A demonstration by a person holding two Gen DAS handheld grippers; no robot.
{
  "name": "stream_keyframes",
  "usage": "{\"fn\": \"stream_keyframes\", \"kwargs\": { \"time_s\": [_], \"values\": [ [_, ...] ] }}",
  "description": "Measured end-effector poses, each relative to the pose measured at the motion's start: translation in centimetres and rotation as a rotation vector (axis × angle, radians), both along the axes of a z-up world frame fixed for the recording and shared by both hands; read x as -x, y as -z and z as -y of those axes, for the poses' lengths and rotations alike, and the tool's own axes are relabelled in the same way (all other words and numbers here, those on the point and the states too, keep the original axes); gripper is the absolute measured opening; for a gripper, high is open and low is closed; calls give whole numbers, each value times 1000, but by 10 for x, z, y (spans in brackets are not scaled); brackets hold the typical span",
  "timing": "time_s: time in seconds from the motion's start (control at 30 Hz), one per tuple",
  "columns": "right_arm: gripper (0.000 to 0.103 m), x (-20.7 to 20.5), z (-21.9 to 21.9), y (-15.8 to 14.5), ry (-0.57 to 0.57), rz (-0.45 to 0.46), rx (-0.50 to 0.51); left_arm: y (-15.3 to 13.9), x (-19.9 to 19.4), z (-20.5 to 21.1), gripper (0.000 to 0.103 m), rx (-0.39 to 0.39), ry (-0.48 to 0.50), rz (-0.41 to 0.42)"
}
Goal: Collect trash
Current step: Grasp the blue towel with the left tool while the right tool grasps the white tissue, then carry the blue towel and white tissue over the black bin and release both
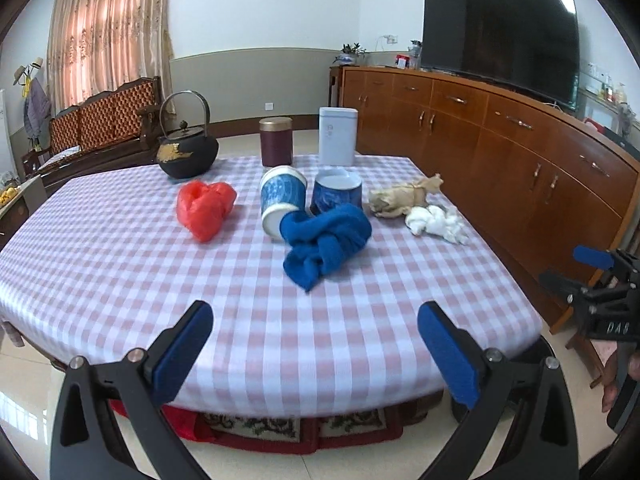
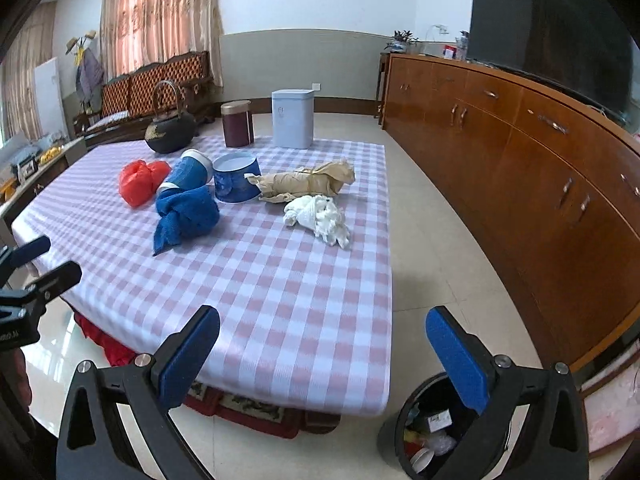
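Left gripper (image 1: 316, 344) jaws spread wide, nothing between the blue pads, hanging over the near edge of the checked table (image 1: 120, 264). Straight ahead of it, a knotted blue cloth (image 1: 326, 244) touching a tipped blue cup (image 1: 280, 200) and an upright blue cup (image 1: 336, 192). Ahead-left, red plastic bag (image 1: 204, 208); ahead-right, crumpled brown paper (image 1: 404, 198) with white tissue wad (image 1: 436, 222) just beside it, nearer the tongs. Far edge: black kettle (image 1: 186, 152), maroon tin (image 1: 276, 140), white canister (image 1: 338, 136). Right gripper (image 1: 592, 276) shows at the right rim of this view, off the table side; jaw state not clear from here. Right wrist view: right gripper (image 2: 322, 352) jaws wide apart, empty, over the table's near right corner. Ahead and a bit left, white tissue wad (image 2: 320, 216), brown paper (image 2: 308, 182) behind it, blue cloth (image 2: 184, 212) and red plastic bag (image 2: 142, 180) farther left. Black trash bin (image 2: 424, 428) sits on the floor just under the right finger, beside the table corner, some rubbish inside. Left gripper (image 2: 36, 264) visible at the left rim, jaws apart. Wooden cabinet (image 2: 540, 168) runs along the right.
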State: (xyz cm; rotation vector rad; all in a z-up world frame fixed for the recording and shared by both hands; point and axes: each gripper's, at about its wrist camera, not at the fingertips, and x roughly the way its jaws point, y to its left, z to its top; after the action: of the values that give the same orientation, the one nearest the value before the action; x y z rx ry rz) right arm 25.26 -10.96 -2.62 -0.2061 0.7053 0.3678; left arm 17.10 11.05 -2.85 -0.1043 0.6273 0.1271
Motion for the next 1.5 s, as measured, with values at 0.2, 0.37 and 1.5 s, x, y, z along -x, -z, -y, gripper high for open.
{"fn": "stream_keyframes", "kwargs": {
  "time_s": [0.2, 0.37, 1.5],
  "values": [
    [103, -51, -12, 16, -9, -41, 10, 13, -54, 2, 100, -11, 6, -37],
    [103, -95, -22, 36, -22, -82, 32, 34, -93, -7, 97, 2, 0, -79],
    [40, -105, -26, 49, -74, -141, -17, 45, -88, -8, 30, 97, 71, -101]
  ]
}}
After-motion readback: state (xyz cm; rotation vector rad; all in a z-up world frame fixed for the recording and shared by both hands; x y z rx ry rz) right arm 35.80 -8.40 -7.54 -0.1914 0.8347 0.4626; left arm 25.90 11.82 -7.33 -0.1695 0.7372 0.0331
